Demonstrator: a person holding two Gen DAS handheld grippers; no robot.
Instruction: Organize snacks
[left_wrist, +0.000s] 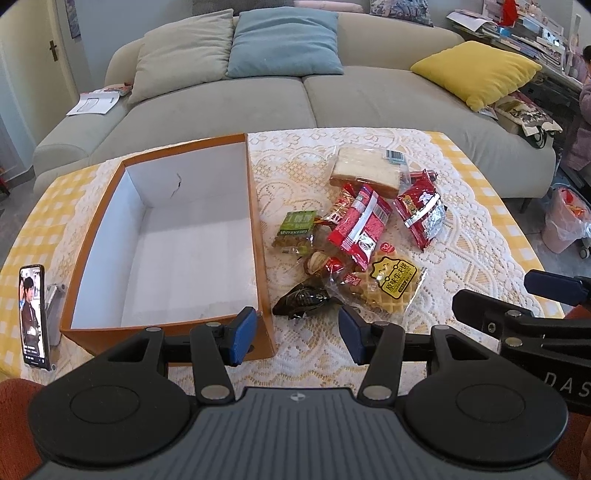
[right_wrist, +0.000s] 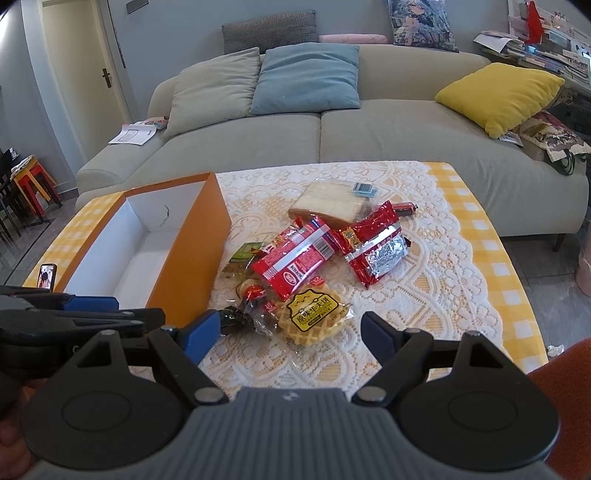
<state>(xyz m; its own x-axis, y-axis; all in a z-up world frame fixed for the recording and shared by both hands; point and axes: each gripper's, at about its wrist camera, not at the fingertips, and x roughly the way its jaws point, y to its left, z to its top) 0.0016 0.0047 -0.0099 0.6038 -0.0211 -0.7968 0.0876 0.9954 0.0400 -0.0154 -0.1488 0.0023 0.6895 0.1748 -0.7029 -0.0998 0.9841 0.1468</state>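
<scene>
An open orange box (left_wrist: 258, 229) (right_wrist: 199, 243) with a white empty inside stands on the table's left. Right of it lies a heap of snacks: a wrapped sandwich (left_wrist: 365, 170) (right_wrist: 332, 201), red packets (left_wrist: 360, 225) (right_wrist: 295, 256) (left_wrist: 421, 210) (right_wrist: 373, 251), a green raisin pack (left_wrist: 295, 229) (right_wrist: 243, 254), a waffle pack (left_wrist: 391, 282) (right_wrist: 310, 314) and a dark packet (left_wrist: 303, 299) (right_wrist: 231, 319). My left gripper (left_wrist: 297, 334) is open and empty, just before the box's near right corner and the dark packet. My right gripper (right_wrist: 290, 336) is open and empty, near the waffle pack.
A phone (left_wrist: 33, 317) (right_wrist: 47, 275) stands upright on a stand left of the box. The table has a lace cloth (left_wrist: 461, 236) over yellow check. A grey sofa (left_wrist: 332, 103) with cushions stands behind the table. A pink bin (left_wrist: 565, 221) stands at the right.
</scene>
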